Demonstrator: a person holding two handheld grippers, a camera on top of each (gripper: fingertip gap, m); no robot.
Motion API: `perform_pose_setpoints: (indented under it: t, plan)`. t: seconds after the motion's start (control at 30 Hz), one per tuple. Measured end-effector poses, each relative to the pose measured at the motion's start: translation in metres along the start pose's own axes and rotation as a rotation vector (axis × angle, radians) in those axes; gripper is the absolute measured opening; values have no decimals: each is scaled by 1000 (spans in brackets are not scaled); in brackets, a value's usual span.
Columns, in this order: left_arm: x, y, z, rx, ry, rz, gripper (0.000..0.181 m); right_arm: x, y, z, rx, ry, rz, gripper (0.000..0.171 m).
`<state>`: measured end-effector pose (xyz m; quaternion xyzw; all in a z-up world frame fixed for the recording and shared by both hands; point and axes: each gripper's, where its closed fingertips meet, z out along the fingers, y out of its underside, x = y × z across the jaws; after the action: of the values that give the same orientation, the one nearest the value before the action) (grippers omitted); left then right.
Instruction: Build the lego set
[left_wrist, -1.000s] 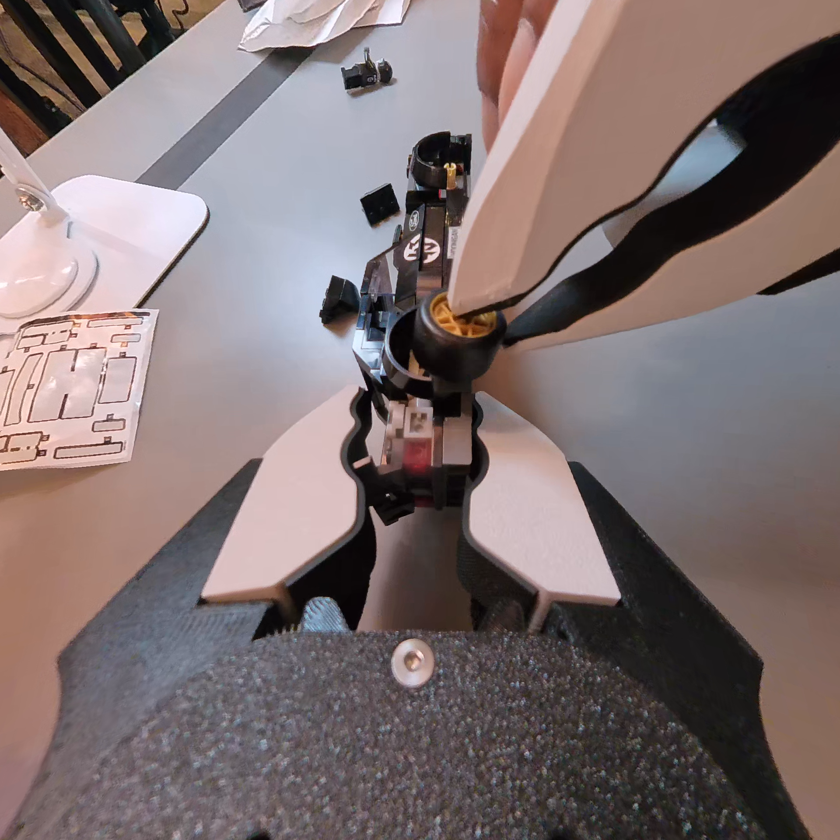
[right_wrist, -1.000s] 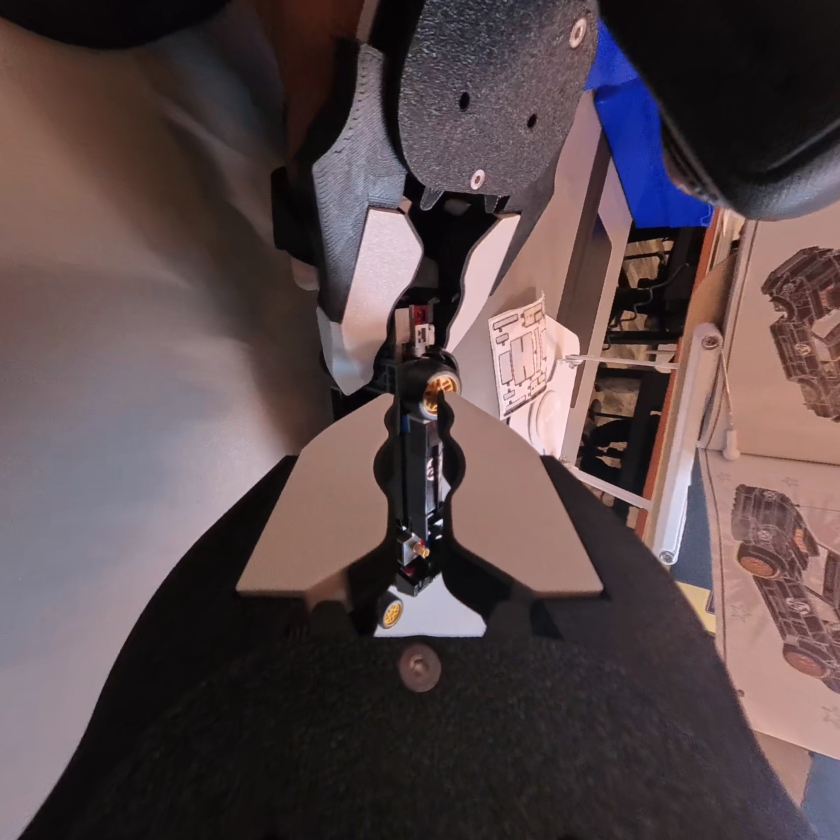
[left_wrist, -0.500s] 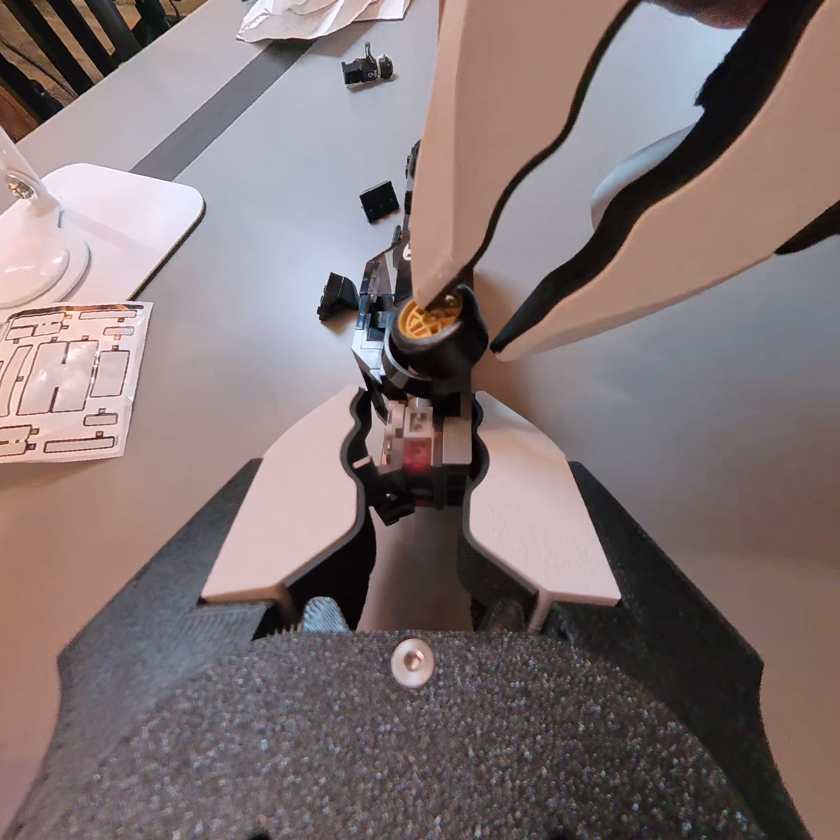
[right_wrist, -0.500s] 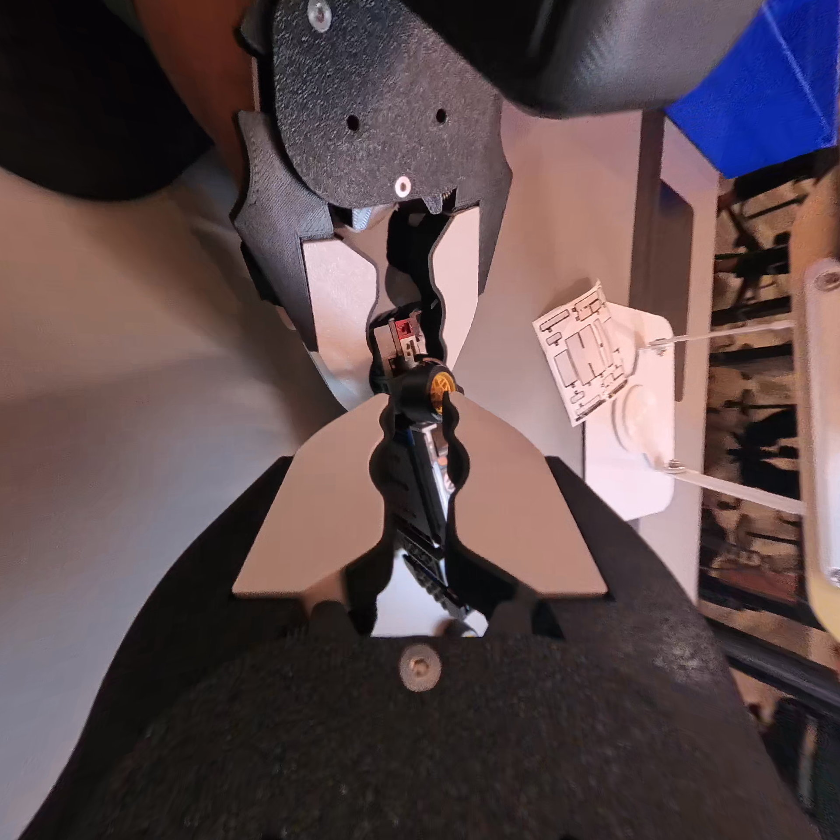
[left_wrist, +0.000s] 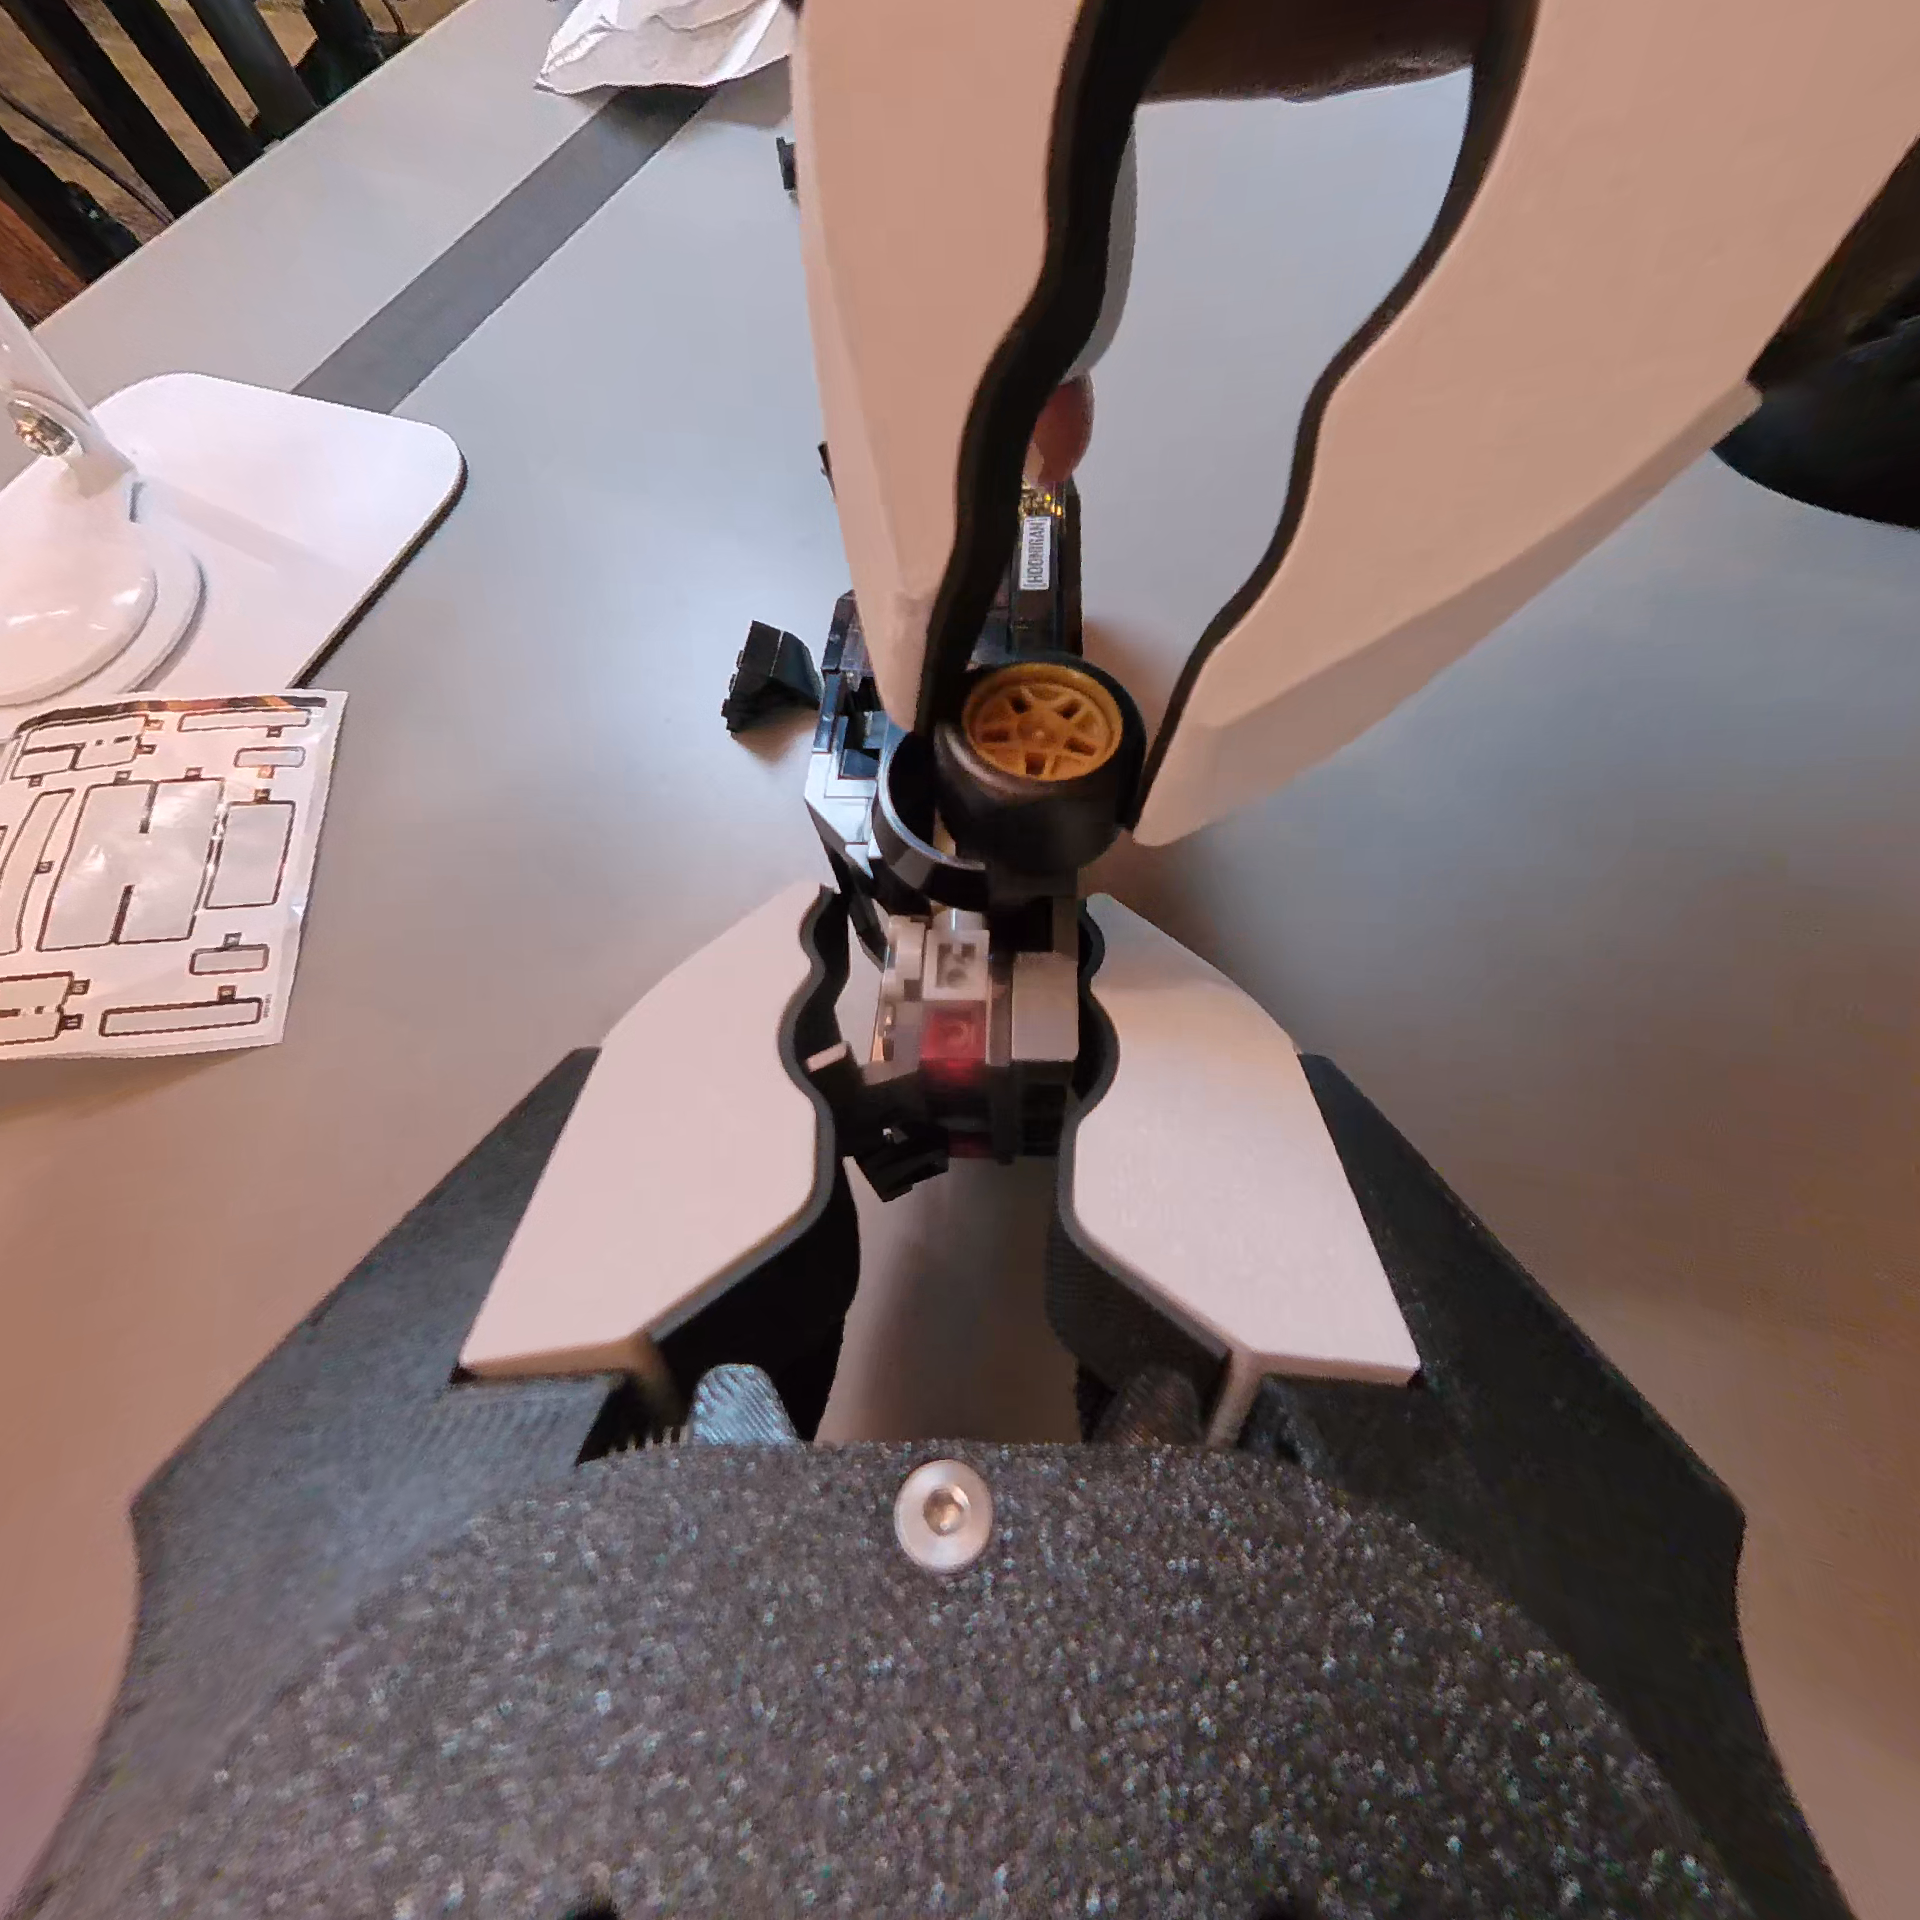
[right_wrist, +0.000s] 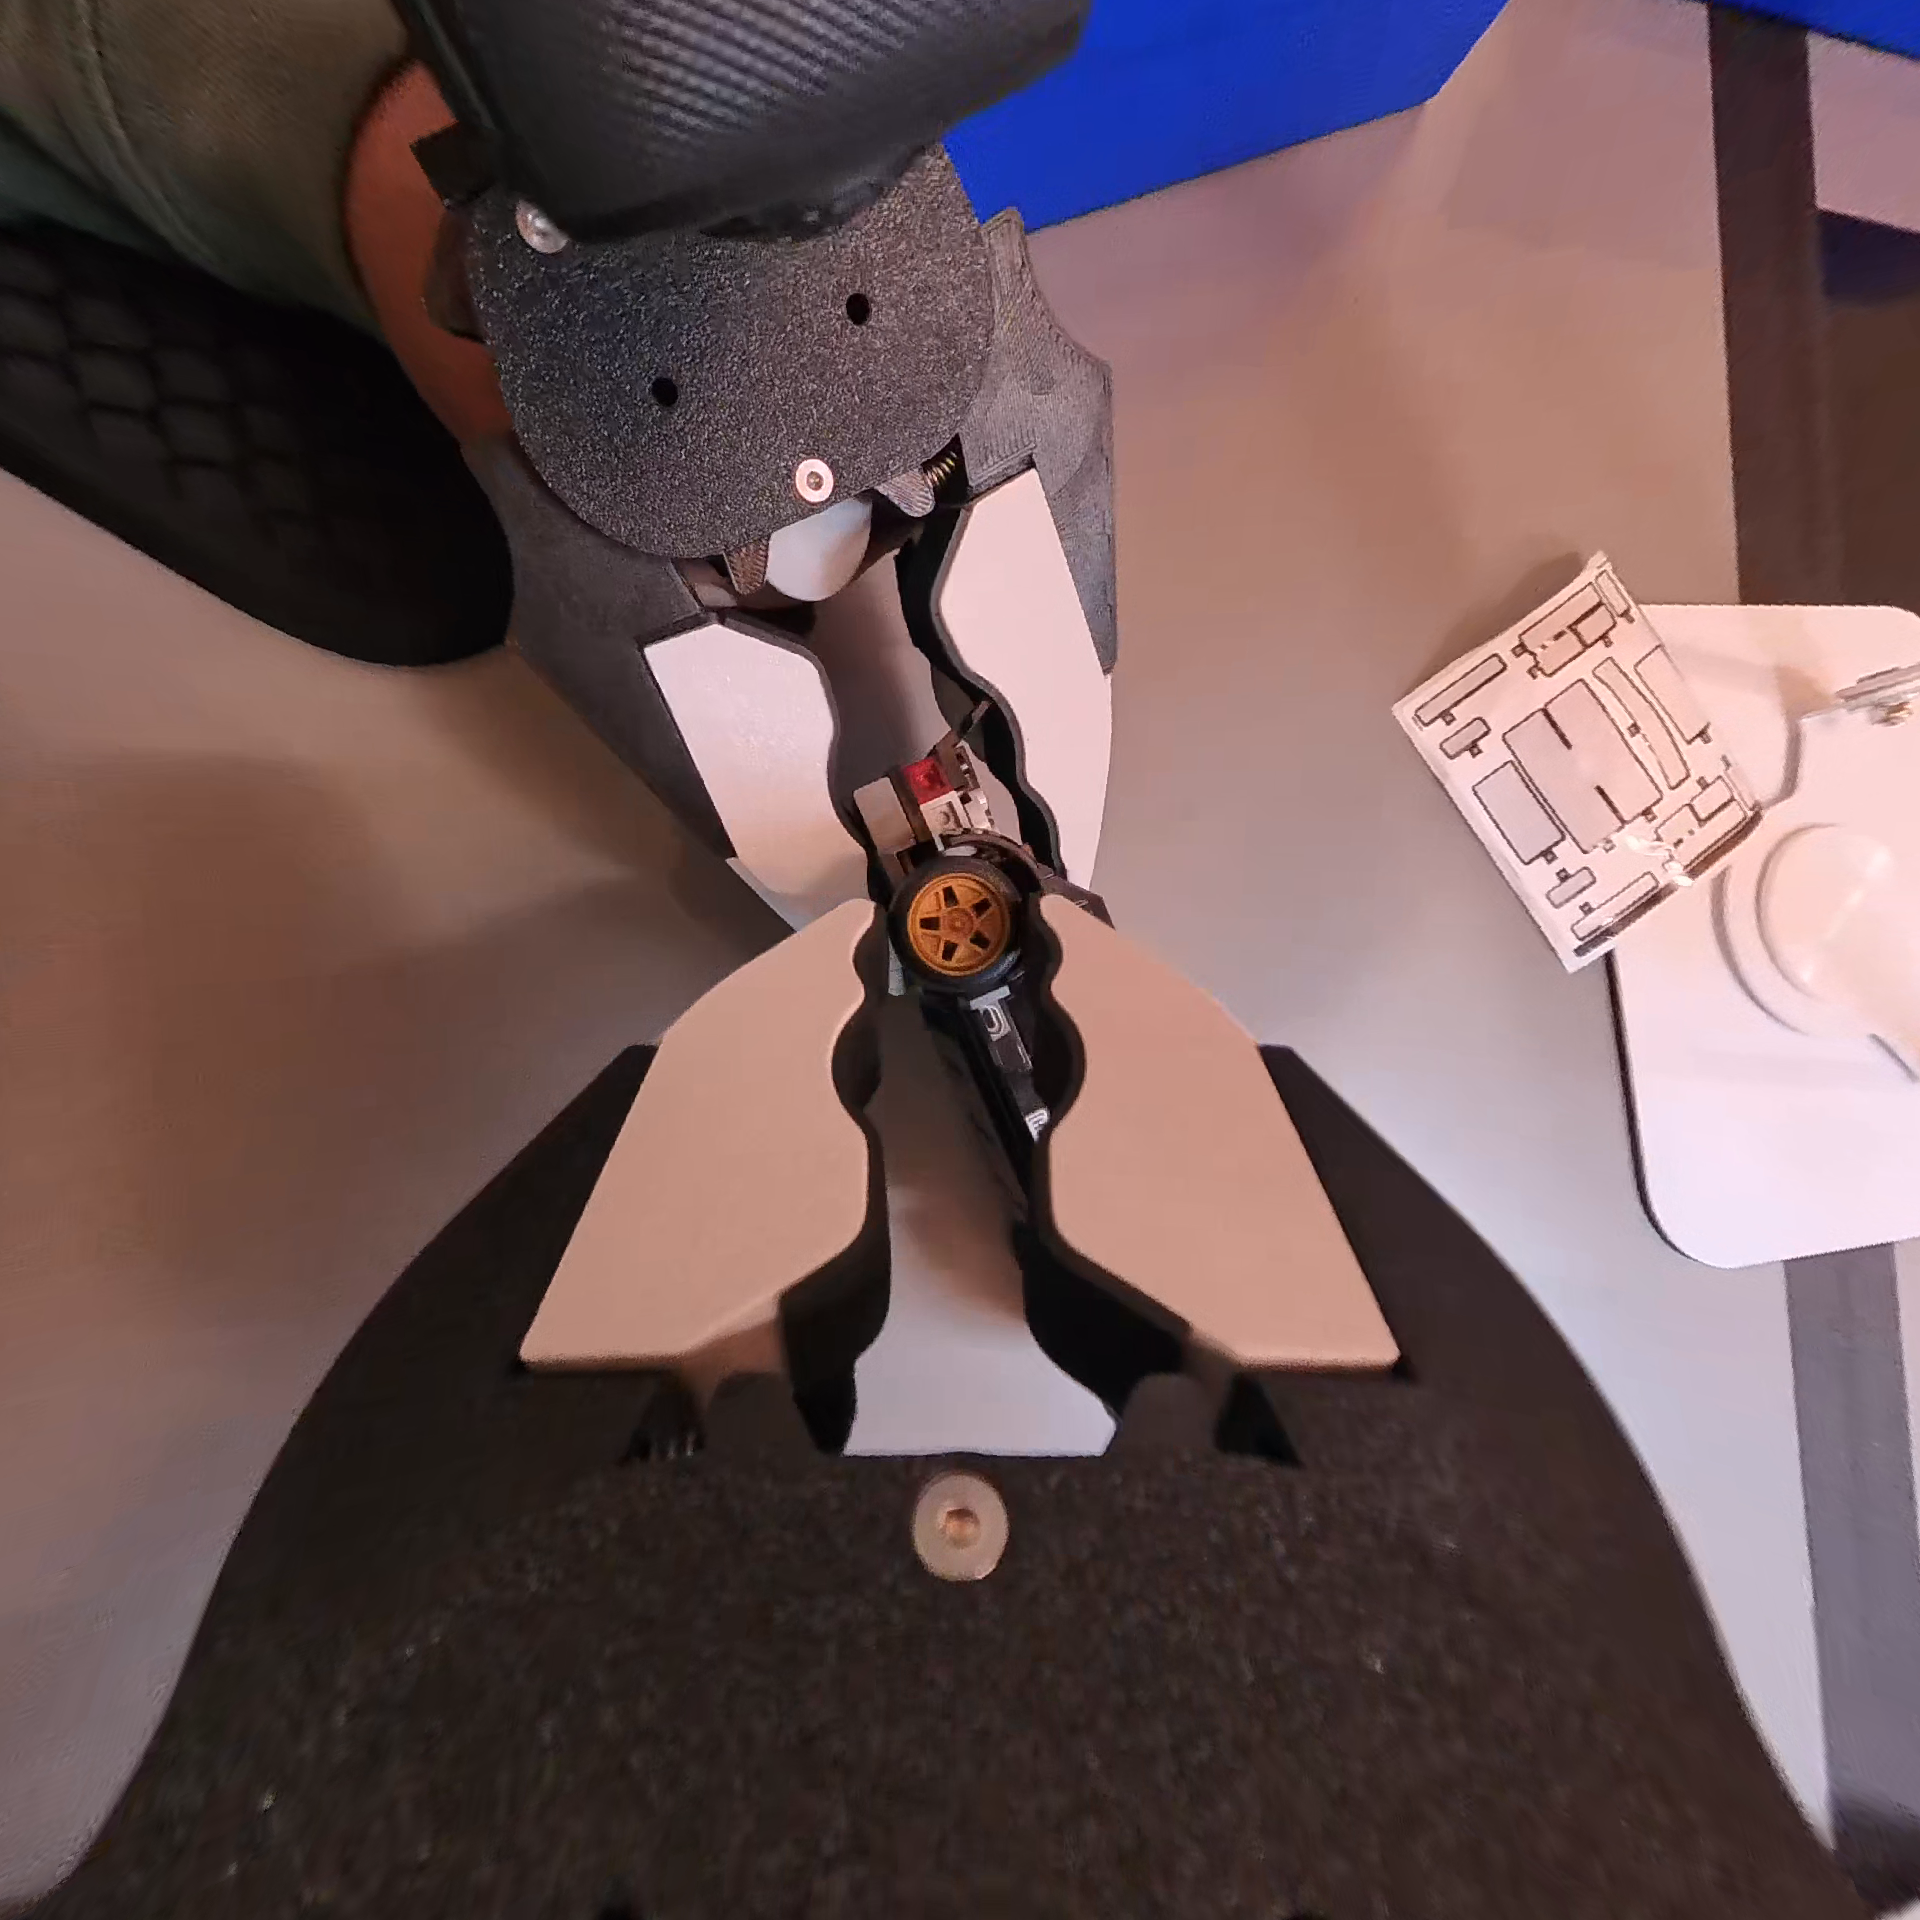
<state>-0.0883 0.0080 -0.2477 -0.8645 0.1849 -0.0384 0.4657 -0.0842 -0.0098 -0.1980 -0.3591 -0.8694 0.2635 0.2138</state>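
Repositioned, right hand-held gripper (right_wrist: 961, 935) now brackets wheel (right_wrist: 958, 925), apparently seated; left hand-held gripper (left_wrist: 951, 997) clamps car (left_wrist: 961, 1023).

We see a smooth grey tabletop (left_wrist: 1558, 935) filling most of both views. A darker grey stripe (left_wrist: 499, 249) runs across it toward 11 o'clock in the left wrist view. Past the tabletop's far edge, at 10 o'clock, dark chair slats (left_wrist: 156, 114) stand over a brownish floor. In the right wrist view, something bright blue (right_wrist: 1299, 94) sits beyond the tabletop at 1 o'clock, and the dark stripe (right_wrist: 1766, 312) runs down the side at 2 o'clock. Soft warm light falls on the tabletop, with a dim shadow at 9 o'clock.
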Motion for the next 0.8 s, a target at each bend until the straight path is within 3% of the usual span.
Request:
perform_pose_setpoints:
  t: [0.17, 0.67, 0.8]
  plan:
    - [0, 0, 0, -1, 10, -14, 41, 5, -5, -2, 28, 62, -29, 24]
    - [0, 3, 0, -13, 5, -1, 41, 1, -1, 6, -62, -56, -76, 24]
    - [0, 3, 0, -14, 9, -20, 42, 2, -1, 6, -125, -74, 52, 24]
